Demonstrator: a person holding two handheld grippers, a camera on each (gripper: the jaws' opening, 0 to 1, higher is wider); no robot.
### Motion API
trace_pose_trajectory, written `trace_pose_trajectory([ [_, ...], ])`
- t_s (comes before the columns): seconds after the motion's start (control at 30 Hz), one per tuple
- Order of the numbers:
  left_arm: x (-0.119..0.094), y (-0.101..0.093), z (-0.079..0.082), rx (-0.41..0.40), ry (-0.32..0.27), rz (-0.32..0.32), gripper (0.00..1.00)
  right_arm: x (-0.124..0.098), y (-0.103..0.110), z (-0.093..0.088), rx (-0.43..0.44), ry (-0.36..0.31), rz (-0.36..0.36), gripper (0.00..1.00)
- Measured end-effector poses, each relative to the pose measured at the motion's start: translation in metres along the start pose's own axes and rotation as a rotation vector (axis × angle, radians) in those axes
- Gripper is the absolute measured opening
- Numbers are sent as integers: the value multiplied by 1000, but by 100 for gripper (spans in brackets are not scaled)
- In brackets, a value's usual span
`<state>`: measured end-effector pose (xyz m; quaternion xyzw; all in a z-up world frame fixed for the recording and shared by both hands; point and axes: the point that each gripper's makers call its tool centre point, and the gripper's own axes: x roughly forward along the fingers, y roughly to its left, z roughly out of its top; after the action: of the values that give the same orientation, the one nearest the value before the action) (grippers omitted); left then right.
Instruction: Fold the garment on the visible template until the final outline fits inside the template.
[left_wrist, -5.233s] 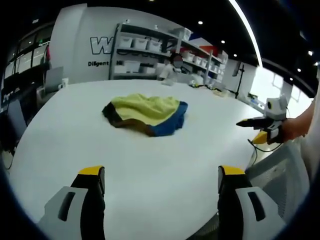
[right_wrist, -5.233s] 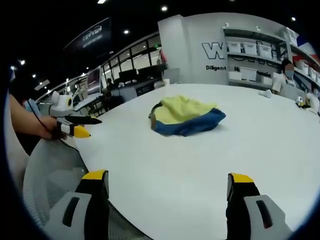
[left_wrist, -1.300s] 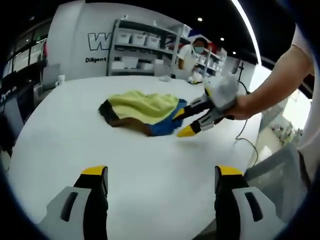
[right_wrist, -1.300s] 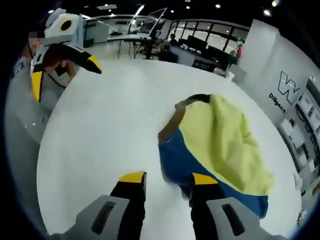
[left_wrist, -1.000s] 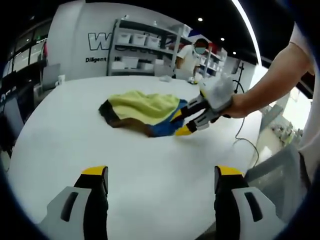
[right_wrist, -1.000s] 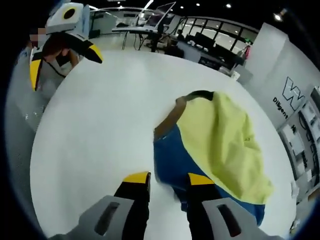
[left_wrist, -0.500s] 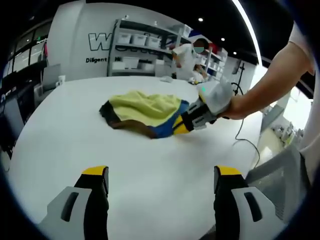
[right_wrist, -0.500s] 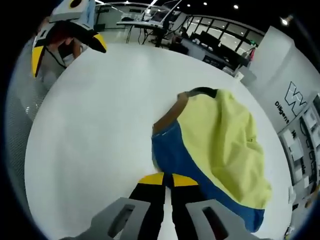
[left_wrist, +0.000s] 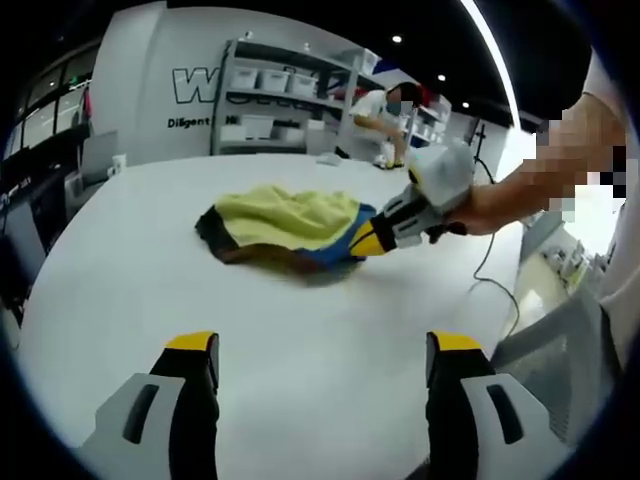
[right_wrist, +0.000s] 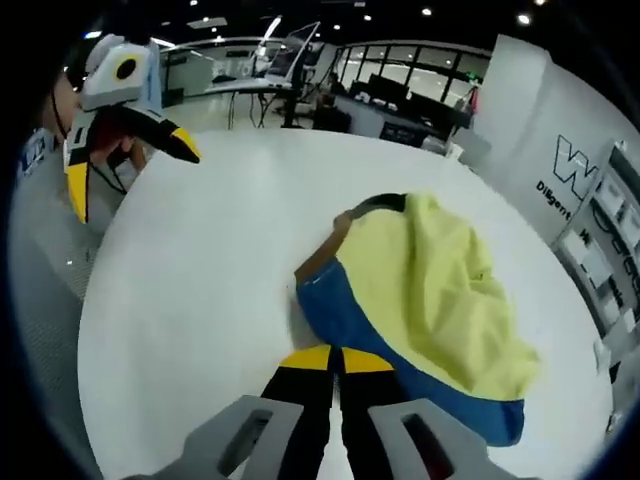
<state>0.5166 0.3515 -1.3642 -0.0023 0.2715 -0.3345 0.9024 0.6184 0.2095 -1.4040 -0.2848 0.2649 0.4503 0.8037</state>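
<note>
A crumpled yellow, blue and brown garment (left_wrist: 290, 226) lies mid-table on a white round table (left_wrist: 150, 300). The right gripper (right_wrist: 335, 358) is clamped on its blue edge; the left gripper (left_wrist: 312, 345) hovers with jaws wide apart. Shelves of white bins (left_wrist: 270, 100) line the showroom wall.

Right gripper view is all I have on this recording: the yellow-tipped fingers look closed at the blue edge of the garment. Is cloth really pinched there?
Observer: Yes. In the left gripper view the right gripper is shut on the garment, its blue edge raised slightly off the white table.
Operator: What about the left gripper?
Observer: The left gripper is open above bare table, short of the garment.
</note>
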Motion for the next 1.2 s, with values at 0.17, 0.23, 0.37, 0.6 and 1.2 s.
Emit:
trace_pose_trajectory([
  [0.17, 5, 0, 0, 16, 8, -10, 81, -18, -1, 4, 9, -33, -7, 0],
  [0.23, 7, 0, -1, 23, 13, -13, 80, -24, 0, 5, 3, -37, -8, 0],
  [0.37, 12, 4, -1, 45, 22, -16, 77, -37, 3, 10, -1, -58, -1, 0],
  [0.6, 28, 13, -3, 130, 54, -16, 69, -58, 12, 24, -21, -101, 14, 0],
  [1.2, 94, 41, -7, 402, 149, 45, 49, -110, 14, 54, -23, -187, 26, 0],
])
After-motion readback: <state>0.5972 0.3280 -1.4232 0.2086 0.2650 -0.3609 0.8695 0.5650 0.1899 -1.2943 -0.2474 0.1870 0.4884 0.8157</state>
